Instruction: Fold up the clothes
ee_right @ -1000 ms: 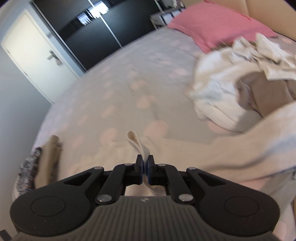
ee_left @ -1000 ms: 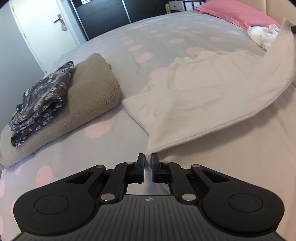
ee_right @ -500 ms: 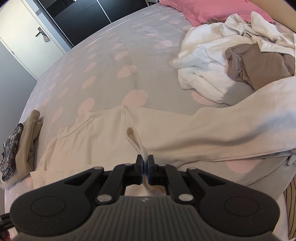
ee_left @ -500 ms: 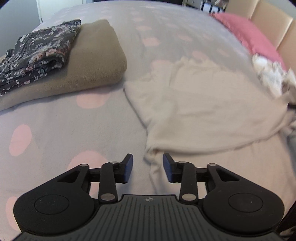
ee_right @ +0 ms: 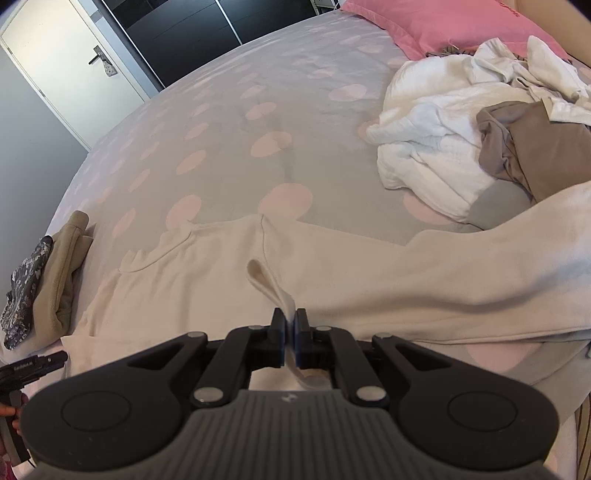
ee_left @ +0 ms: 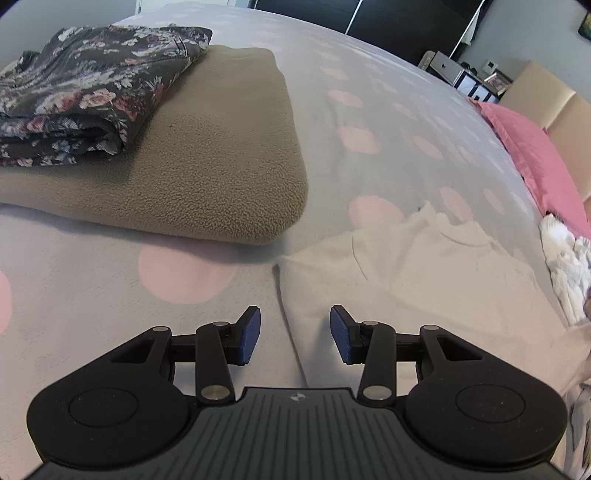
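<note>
L gripper [ee_left: 294, 334] had jaws spread wide over the cream sweater's [ee_left: 424, 288] edge, lower right of frame. R gripper [ee_right: 290, 338] pinched a sweater fold at center-bottom. Folded fleece [ee_left: 221, 155] w/ floral garment [ee_left: 85, 92] upper left.

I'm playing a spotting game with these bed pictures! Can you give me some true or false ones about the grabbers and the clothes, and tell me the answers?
1. The right gripper pinches the cream sweater. True.
2. The left gripper is shut on the sweater. False: it is open and holds nothing.
3. The flowery garment lies on top of the folded olive fleece. True.
4. The pillow is blue. False: it is pink.
5. A crumpled white pile lies near the pillow. True.
</note>
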`<state>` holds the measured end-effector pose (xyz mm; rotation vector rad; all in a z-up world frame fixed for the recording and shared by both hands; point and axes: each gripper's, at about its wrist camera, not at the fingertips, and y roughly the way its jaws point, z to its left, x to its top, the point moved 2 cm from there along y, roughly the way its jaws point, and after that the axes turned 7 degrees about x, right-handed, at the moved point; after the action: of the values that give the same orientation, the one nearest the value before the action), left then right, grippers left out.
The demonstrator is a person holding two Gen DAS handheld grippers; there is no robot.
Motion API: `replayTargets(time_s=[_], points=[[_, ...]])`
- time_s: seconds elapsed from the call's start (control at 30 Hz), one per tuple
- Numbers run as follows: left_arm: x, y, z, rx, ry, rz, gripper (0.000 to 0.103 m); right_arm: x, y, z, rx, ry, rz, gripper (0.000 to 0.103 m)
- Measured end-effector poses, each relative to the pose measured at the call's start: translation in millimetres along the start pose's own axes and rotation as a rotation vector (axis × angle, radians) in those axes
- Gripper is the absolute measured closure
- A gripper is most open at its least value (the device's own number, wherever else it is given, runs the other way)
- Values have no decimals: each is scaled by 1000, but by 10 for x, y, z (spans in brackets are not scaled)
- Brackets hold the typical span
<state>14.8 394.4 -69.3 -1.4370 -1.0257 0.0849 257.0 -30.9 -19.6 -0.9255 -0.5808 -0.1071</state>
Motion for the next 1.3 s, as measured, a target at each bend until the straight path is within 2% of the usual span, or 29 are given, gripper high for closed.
replayTargets(time_s=[0.07, 0.1, 0.13, 0.17, 0.23, 0.33, 0.4, 0.63, 0.97, 1.03, 1.17, 1.3], points=[[18, 70, -19, -13, 2, -9, 66, 9, 35, -15, -2, -7, 6, 97], [26, 89, -32, -16, 7, -18, 71, 13, 52, -26, -8, -10, 9, 97], [36, 97, -51, -18, 14, -26, 87, 18, 70, -37, -13, -13, 11, 97], [46, 96, -73, -21, 22, -31, 93, 22, 85, -52, -21, -12, 15, 97], [69, 43, -130, -15, 50, -57, 97, 26, 88, -85, -24, -5, 13, 97], [129, -126, -213, 18, 99, -112, 98, 67, -3, -132, -20, 4, -23, 97], [168, -208, -231, 47, 113, -117, 98, 103, -74, -176, -12, 18, -51, 97], [158, -96, -212, 136, 140, -103, 98, 113, 140, -310, -73, 28, -14, 97], [144, -31, -224, 153, 168, -100, 97, 158, 408, -307, -127, -28, -9, 97], [130, -65, -232, 165, 173, -101, 94, 150, 453, -305, -148, -36, 10, 92], [101, -134, -248, 188, 182, -103, 87, 168, 372, -340, -201, -44, -21, 83], [65, -235, -269, 214, 189, -109, 84, 209, 148, -426, -210, 6, -73, 81]])
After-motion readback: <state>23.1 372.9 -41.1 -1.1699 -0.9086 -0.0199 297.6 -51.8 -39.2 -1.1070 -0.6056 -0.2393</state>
